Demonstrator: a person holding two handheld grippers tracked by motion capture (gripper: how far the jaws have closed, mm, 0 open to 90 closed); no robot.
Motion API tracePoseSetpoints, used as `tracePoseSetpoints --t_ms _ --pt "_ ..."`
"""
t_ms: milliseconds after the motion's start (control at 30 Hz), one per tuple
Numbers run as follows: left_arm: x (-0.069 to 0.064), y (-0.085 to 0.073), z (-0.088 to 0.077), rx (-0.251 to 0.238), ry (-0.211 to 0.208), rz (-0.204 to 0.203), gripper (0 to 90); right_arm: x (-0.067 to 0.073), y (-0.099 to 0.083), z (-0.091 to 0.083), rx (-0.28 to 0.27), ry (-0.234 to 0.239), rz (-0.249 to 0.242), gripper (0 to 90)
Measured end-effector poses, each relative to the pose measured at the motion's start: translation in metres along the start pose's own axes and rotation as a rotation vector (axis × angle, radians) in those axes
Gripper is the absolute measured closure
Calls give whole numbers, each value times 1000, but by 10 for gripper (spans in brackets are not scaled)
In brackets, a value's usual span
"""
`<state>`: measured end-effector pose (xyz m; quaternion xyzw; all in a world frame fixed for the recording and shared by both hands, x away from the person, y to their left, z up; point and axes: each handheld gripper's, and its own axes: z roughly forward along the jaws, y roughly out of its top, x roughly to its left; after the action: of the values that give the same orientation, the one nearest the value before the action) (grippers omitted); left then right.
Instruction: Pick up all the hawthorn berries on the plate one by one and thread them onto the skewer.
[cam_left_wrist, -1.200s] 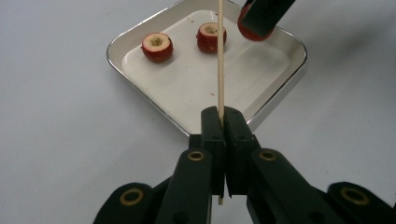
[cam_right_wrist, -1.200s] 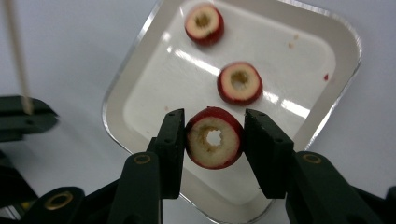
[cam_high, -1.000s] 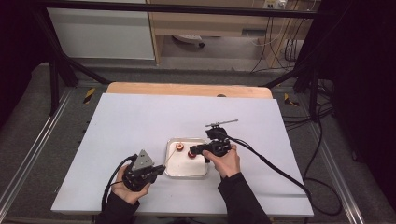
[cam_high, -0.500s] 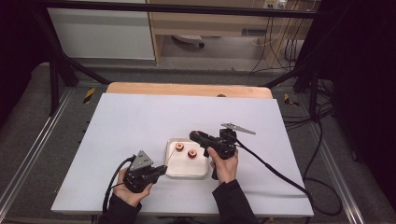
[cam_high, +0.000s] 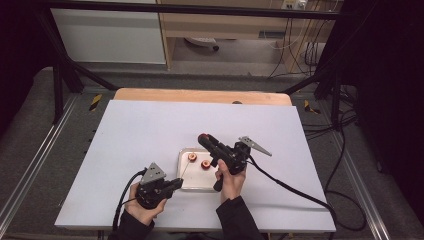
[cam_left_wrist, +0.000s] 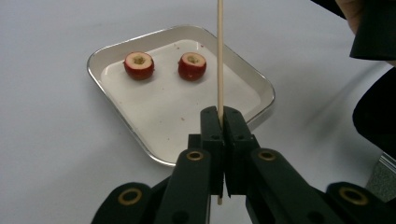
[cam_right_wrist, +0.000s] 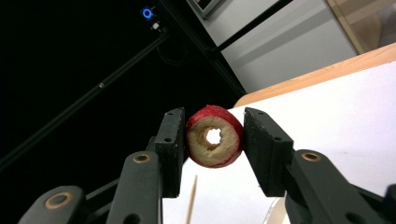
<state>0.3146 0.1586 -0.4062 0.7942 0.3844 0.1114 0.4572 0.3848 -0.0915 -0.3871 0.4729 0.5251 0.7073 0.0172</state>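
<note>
A metal tray (cam_left_wrist: 112, 119) (cam_high: 192, 186) lies on the white table and holds two red cored fruit pieces (cam_left_wrist: 138, 65) (cam_left_wrist: 192, 66) (cam_high: 192, 158) (cam_high: 205, 164). My left gripper (cam_left_wrist: 221, 115) (cam_high: 172, 184) is shut on a thin wooden skewer (cam_left_wrist: 219, 56) that points up over the tray's near edge. My right gripper (cam_right_wrist: 214, 136) (cam_high: 204, 139) is raised above the tray and tilted up, shut on a third red fruit ring (cam_right_wrist: 215, 136) whose hollow centre faces the camera. The skewer's tip (cam_right_wrist: 191, 200) shows below that ring.
The white sheet (cam_high: 150, 125) covers a wooden table (cam_high: 200, 96) with open room left, right and behind the tray. Black cables (cam_high: 295, 190) trail from the right gripper across the table's right side. Dark frame rails and a floor with cords lie beyond.
My right gripper has lifted off the tray with the fruit ring and swung its jaws up and to the left. The left gripper with the skewer has stayed put.
</note>
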Motion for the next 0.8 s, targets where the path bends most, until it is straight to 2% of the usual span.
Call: tracePoseSetpoints --t_ms 167,467,800 --pt "-4 1 1 -18 -6 -3 882 1 -3 0 -33 31 40 604" --pt "-4 2 2 -28 -6 -8 882 1 -5 1 -36 62 76 606" --pt "-4 3 1 -34 -9 -10 882 1 -6 0 -32 72 72 606"
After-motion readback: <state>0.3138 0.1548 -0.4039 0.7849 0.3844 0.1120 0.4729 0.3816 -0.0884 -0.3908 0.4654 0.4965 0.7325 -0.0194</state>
